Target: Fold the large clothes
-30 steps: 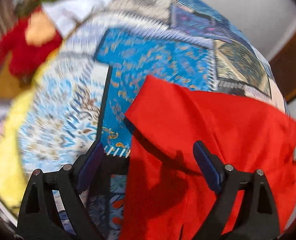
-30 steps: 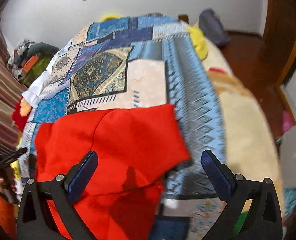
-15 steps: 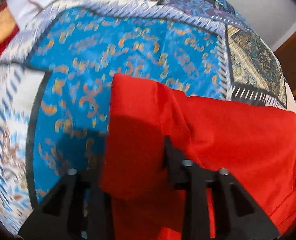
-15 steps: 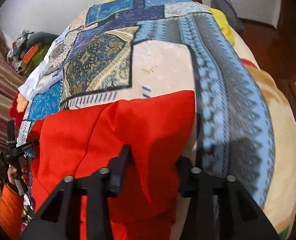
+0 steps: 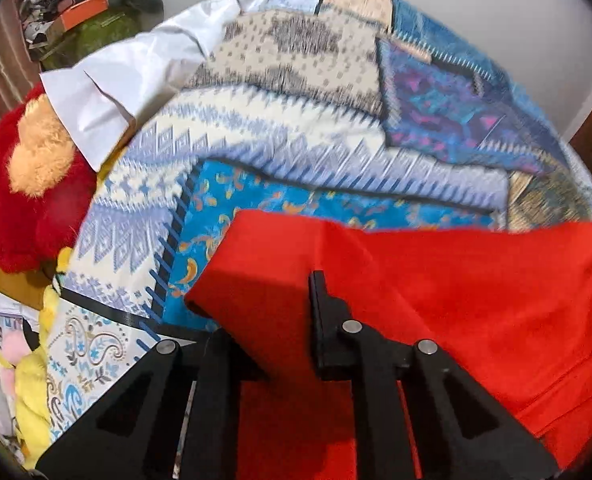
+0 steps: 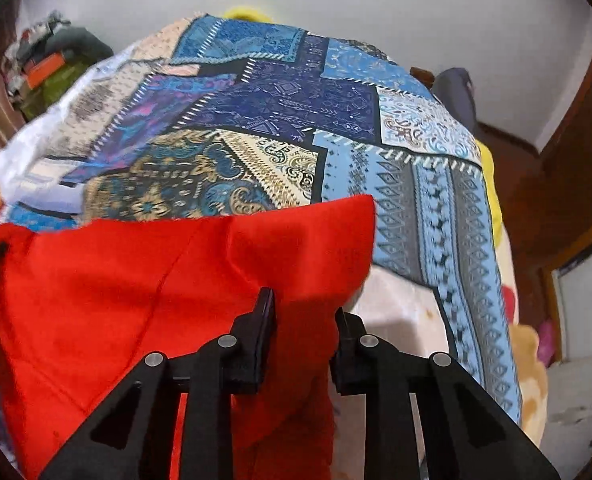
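Observation:
A large red garment lies on a patchwork bedspread, its near edge lifted between my two grippers. In the left wrist view my left gripper has its jaws closing on the garment's left corner. One finger lies on top of the cloth and the other is hidden under it. In the right wrist view my right gripper is shut on the right corner of the red garment, with the cloth bunched between its fingers. The bedspread stretches beyond both corners.
A red and tan plush toy and a white cloth lie at the bed's left side, below a heap of bags. Yellow bedding hangs at the near left. A dark wooden door stands to the right.
Both grippers went from wide open around the red garment's corners to closed on them. They have carried the red edge further over the bedspread, towards the far side.

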### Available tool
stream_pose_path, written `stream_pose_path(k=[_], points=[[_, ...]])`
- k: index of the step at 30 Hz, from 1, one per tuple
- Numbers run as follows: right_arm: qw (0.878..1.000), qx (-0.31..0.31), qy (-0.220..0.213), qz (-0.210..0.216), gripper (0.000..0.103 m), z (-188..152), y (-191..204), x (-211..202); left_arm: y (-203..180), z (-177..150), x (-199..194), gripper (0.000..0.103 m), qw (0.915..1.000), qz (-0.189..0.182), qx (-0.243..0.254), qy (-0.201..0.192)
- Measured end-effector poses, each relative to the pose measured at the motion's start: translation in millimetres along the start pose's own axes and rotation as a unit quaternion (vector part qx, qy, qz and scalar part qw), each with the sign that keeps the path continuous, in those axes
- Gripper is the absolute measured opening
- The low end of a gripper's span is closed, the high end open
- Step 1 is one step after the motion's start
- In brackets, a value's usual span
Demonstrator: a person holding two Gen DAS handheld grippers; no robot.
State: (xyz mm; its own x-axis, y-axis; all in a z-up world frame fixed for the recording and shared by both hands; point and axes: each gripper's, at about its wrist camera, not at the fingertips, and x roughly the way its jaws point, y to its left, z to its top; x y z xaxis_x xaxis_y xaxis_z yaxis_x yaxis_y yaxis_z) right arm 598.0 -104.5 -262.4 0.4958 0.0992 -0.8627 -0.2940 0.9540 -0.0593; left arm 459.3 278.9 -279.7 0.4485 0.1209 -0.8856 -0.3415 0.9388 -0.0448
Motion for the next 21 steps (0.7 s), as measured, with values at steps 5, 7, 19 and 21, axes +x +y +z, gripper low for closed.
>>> stream_pose_path(k=[5,7,19,21], points=[[0.999,0.008,-0.018,-0.043,0.091,-7,-16,8,5,-24,7,0.024,0.9999,0.005,0.014,-0.003],[0.999,0.033,-0.008,-0.009,0.091,-11,-30,8,5,-28,5,0.027,0.9999,0.004,0.014,0.000],[0.995,0.060,-0.038,0.066,0.092,-52,-46,-85,-3,-55,-55,0.036,0.9989,0.014,0.039,-0.019],[0.995,0.048,-0.052,0.069,0.092,-61,-42,-109,-6,-61,-76,0.036,0.9983,0.011,0.047,-0.032]])
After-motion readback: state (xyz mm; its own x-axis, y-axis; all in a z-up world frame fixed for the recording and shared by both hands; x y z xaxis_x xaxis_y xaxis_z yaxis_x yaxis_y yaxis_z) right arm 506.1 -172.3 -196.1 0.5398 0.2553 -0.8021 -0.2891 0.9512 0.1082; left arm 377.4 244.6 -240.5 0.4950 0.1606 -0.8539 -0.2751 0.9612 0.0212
